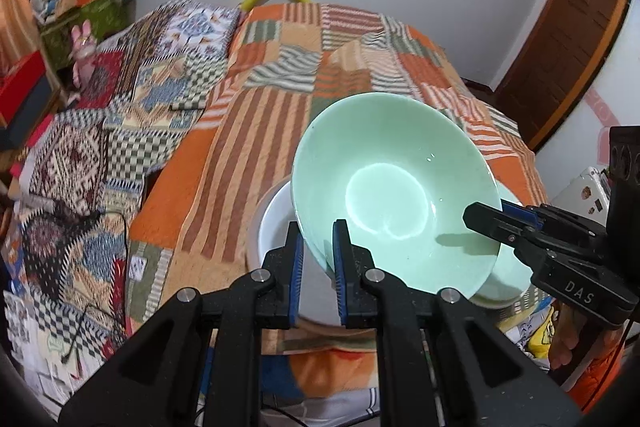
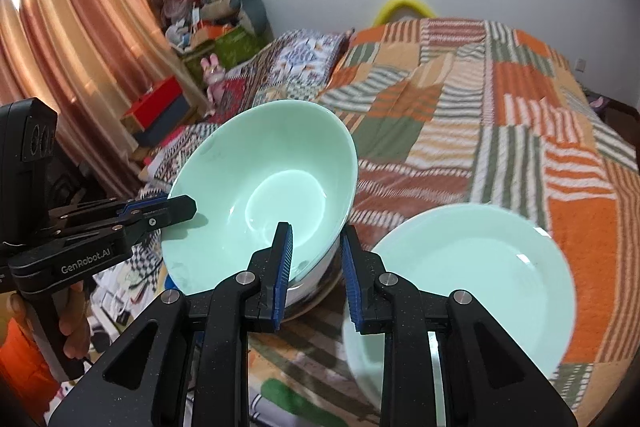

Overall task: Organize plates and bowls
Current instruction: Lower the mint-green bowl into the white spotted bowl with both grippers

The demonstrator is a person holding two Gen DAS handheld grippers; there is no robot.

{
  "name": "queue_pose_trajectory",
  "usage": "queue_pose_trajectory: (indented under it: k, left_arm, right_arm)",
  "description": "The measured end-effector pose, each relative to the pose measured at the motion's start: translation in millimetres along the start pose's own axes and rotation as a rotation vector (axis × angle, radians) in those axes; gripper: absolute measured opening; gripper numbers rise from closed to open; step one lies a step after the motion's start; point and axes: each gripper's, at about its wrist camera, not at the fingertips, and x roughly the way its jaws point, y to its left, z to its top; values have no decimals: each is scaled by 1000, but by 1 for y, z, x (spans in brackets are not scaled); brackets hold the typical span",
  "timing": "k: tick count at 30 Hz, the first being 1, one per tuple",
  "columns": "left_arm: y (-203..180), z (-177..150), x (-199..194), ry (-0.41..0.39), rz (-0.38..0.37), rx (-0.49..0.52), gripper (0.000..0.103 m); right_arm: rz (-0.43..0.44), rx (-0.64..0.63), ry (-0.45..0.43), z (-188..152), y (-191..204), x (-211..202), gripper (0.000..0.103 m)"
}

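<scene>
Both the left gripper (image 1: 318, 251) and right gripper (image 2: 316, 253) have jaws pinching opposite rims of the green bowl (image 2: 264, 187), tilted just above a white bowl (image 1: 276, 219) on the bed (image 2: 500, 115); the plate (image 2: 472, 279) sits beside it.

Tilted mint-green bowl (image 1: 394, 187) above white bowl (image 1: 276, 223), beside green plate (image 2: 472, 287)

Counted on the patchwork quilt (image 2: 500, 115): one mint-green bowl (image 2: 264, 195), tilted, one white bowl (image 1: 276, 223) beneath it, and one mint-green plate (image 2: 472, 291) beside them. Also two black grippers with blue pads, the left gripper (image 1: 318, 259) and the right gripper (image 2: 316, 263), each clamped on the green bowl's rim. Farther off, one pink toy rabbit (image 2: 214, 75) and one yellow curved tube (image 2: 404, 5).
</scene>
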Motion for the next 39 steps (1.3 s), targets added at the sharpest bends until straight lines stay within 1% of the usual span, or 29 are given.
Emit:
queue_pose_trajectory:
  k: [7,16,20,25,28,31,33,37,39]
  left_arm:
    - [22,-13,22,55,-5,-60,13]
    - [27,-26,42,96,21,-61,13]
    - [30,-29,49,121,12,-79,13]
    - [29,-29,52,119,17,-74,13]
    - [30,-29,52,119,13,-86,13]
    - [35,-28,52,119,-6,-120,15]
    - [37,-27,52,114,-10,-128,15]
    - [34,-28,49,112,-4,-110,15]
    - [32,-28,48,112,1,-100,18]
  right_arm:
    - [-8,-22,58,-10,13,20,23]
    - [-22,-31,102,-15,14,34,23]
    - [-36,-47,105,-17,17,38,23]
    - [-46,-55,104,-16,18,39,23]
    - [-44,-56,108,-16,18,42,26]
    - [-61,-79,109,-15,20,43,30]
    - [-69,-88,108,-15,21,44,31]
    - [-70,-97,113,-15,20,46,33]
    - [-68,-94,114,-14,19,46,33]
